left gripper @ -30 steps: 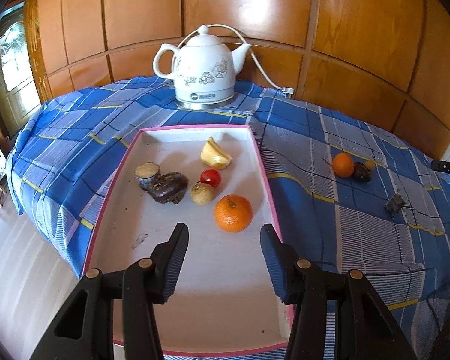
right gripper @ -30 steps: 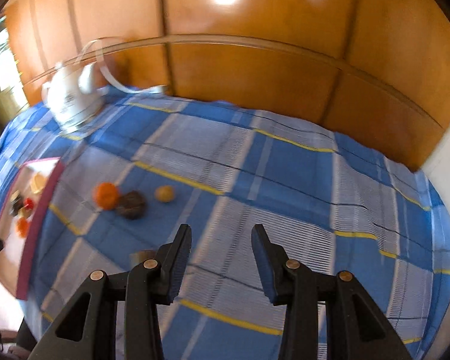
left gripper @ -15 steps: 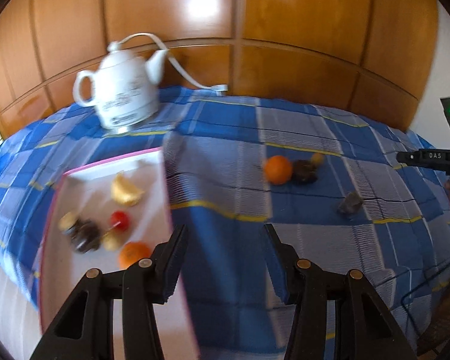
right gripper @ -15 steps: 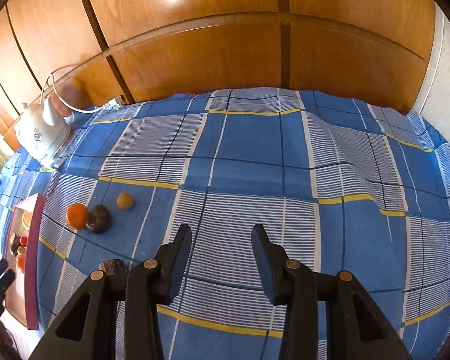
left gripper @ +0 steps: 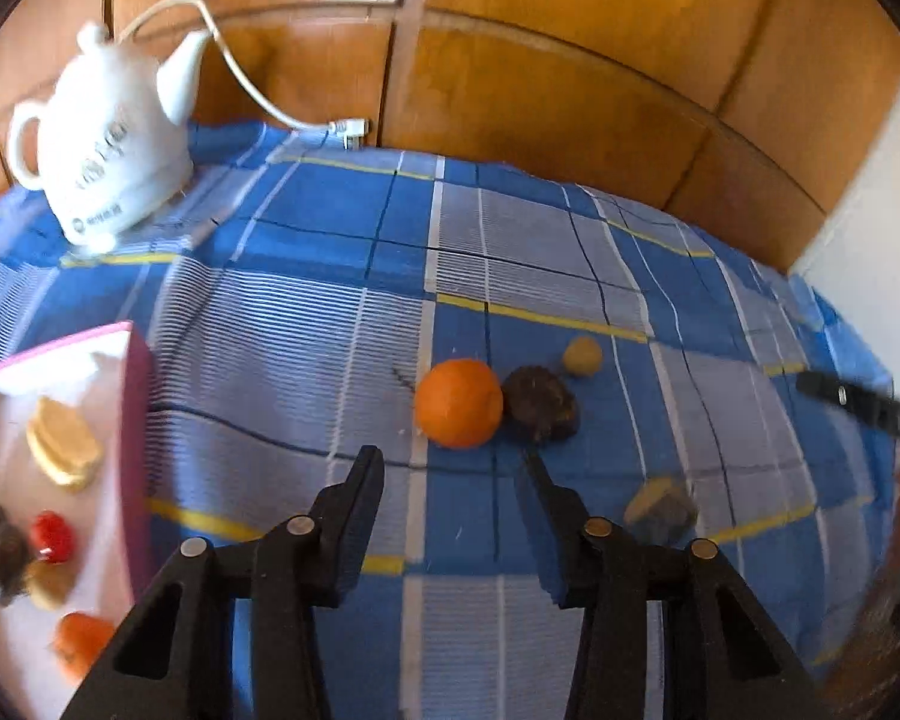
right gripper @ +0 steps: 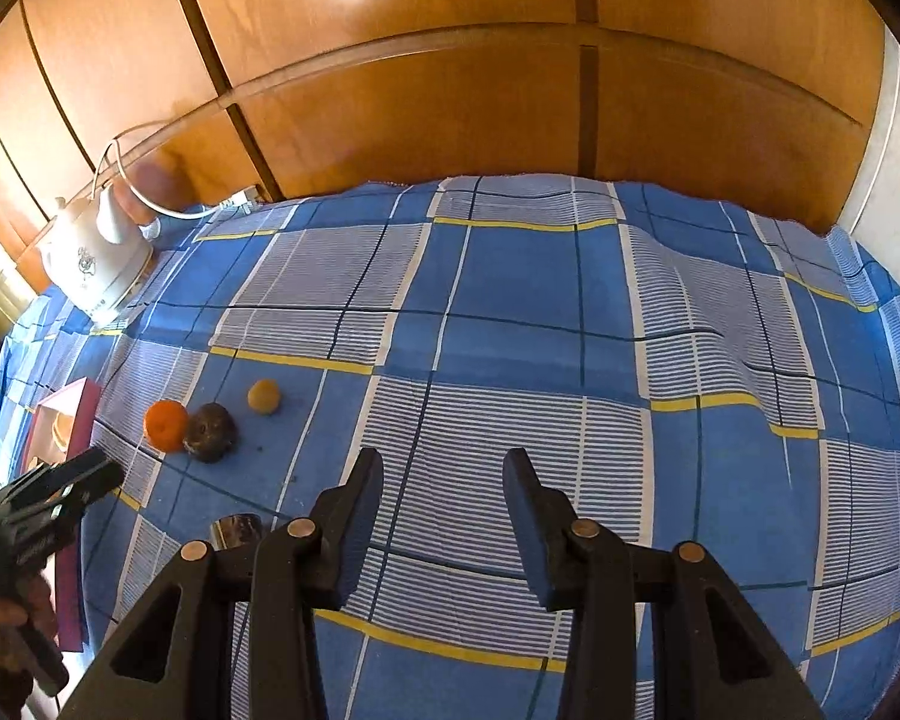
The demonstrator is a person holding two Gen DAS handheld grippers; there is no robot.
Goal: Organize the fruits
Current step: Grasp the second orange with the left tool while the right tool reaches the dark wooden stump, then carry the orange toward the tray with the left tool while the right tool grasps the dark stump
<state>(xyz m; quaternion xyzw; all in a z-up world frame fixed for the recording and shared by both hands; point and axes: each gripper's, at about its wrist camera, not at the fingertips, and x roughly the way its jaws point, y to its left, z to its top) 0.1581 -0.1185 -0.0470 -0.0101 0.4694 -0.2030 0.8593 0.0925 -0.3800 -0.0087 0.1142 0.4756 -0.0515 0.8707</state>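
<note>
Left tongs (left gripper: 453, 462) closing, nothing between the jaws, orange (left gripper: 458, 402) just above them at frame centre, touching dark fruit (left gripper: 540, 403); right tongs (right gripper: 444, 468) partly open, empty; pink tray (left gripper: 135, 420) at left edge.

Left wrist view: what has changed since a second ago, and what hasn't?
The left gripper swung from over the tray to the loose fruit on the cloth; the orange now lies just ahead of its empty, closing jaws. Nothing was grasped or released. The right gripper stays open over bare cloth; the fruit and kettle have not moved.
</note>
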